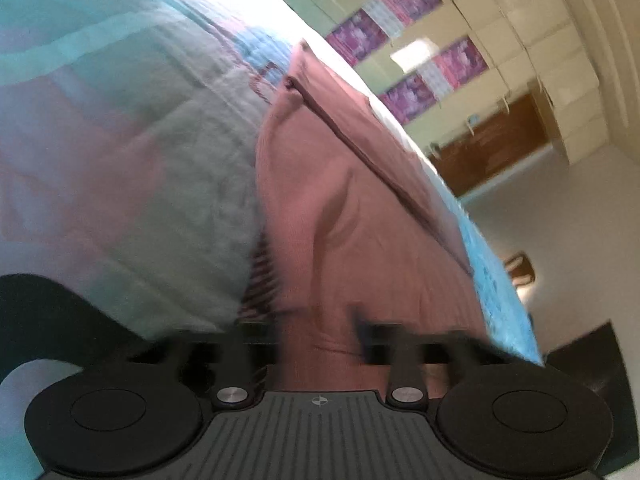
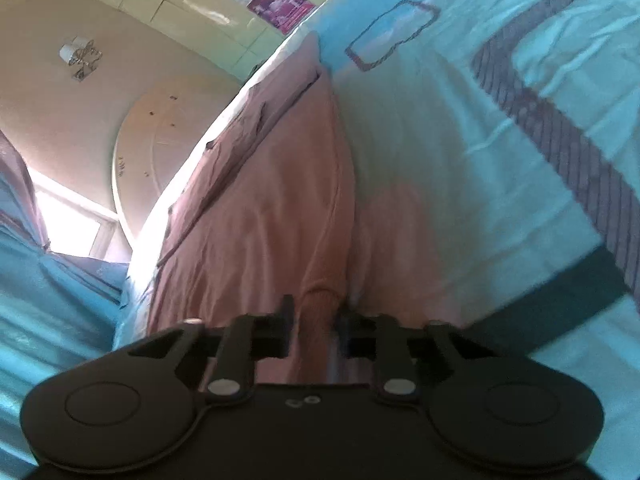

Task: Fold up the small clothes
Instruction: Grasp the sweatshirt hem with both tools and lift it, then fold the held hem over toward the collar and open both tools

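A dusty-pink garment (image 1: 352,208) lies stretched over a light blue patterned bedsheet (image 1: 120,100). My left gripper (image 1: 320,340) is shut on one end of the garment, with cloth bunched between its fingers. In the right wrist view the same pink garment (image 2: 260,208) runs away from me along the bedsheet (image 2: 480,120). My right gripper (image 2: 316,320) is shut on a rolled edge of it. Both views are tilted and blurred.
White wardrobe doors with purple posters (image 1: 408,40) and a brown door (image 1: 492,144) stand beyond the bed edge. In the right wrist view a ceiling lamp (image 2: 82,58), a bright window (image 2: 72,220) and blue curtain folds (image 2: 48,280) show at left.
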`<act>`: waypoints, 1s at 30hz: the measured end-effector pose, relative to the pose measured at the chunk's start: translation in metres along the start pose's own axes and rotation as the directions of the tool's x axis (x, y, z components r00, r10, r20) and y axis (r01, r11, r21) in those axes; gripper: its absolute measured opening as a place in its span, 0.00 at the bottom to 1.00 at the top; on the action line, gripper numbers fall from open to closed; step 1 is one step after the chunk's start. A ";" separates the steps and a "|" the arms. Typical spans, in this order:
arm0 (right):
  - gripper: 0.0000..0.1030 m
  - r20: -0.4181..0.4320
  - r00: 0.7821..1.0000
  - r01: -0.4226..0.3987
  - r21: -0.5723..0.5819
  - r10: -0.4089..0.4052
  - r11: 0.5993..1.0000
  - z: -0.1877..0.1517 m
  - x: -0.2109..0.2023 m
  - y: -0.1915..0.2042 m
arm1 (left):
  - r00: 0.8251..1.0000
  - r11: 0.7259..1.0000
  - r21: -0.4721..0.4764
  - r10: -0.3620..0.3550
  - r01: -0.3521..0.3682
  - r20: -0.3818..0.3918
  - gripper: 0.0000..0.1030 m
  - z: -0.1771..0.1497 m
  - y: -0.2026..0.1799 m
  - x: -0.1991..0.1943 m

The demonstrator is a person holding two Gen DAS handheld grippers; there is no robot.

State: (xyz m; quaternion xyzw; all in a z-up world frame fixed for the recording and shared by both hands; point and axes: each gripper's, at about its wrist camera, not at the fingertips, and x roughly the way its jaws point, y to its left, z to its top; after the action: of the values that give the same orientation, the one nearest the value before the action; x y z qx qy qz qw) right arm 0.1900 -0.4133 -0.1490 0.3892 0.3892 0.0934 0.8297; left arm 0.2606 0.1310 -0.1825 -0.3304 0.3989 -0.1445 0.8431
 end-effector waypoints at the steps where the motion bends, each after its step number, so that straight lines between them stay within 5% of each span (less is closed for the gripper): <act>1: 0.08 -0.002 1.000 -0.002 -0.019 0.002 1.000 0.002 0.001 0.003 | 1.000 1.000 0.019 0.008 -0.009 0.025 0.06 -0.001 -0.004 -0.004; 4: 0.07 0.065 0.995 -0.066 -0.074 0.071 0.995 0.004 -0.019 0.016 | 0.993 0.999 0.048 -0.017 0.012 0.116 0.06 -0.002 -0.011 -0.026; 6: 0.07 0.103 0.990 -0.084 -0.088 0.092 0.993 0.003 -0.027 0.014 | 0.996 0.998 0.046 0.036 -0.040 0.077 0.06 -0.004 -0.004 -0.020; 8: 0.07 0.039 0.999 -0.009 -0.104 0.013 0.995 0.002 -0.011 0.007 | 0.996 0.995 0.051 0.085 -0.087 0.031 0.06 -0.008 0.001 -0.008; 10: 0.07 -0.003 1.000 0.021 -0.100 -0.021 0.995 -0.001 0.003 0.003 | 0.997 0.998 0.005 0.062 -0.062 0.043 0.06 -0.008 0.004 -0.010; 13: 0.07 0.051 0.997 -0.049 -0.041 0.051 0.998 0.002 -0.005 0.003 | 0.998 0.999 -0.020 0.041 -0.040 0.055 0.06 -0.008 0.005 -0.017; 18: 0.07 0.122 0.987 -0.093 -0.104 0.106 0.990 0.025 -0.016 0.030 | 0.988 0.998 -0.051 -0.040 0.048 0.150 0.06 0.007 -0.012 -0.027; 25: 0.07 0.223 0.968 -0.080 -0.175 0.118 0.981 0.102 0.008 0.081 | 0.955 0.983 -0.044 -0.163 0.179 0.247 0.06 0.098 -0.048 0.003; 30: 0.07 0.257 0.962 -0.076 -0.087 0.096 0.993 0.176 0.057 0.097 | 0.957 0.981 -0.074 -0.159 0.181 0.243 0.06 0.172 -0.067 0.071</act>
State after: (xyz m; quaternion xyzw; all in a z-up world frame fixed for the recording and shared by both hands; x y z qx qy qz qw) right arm 0.3697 -0.4228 -0.0427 0.3825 0.2555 0.0921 0.8831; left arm 0.4389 0.1213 -0.0984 -0.4181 0.2722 -0.1570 0.8523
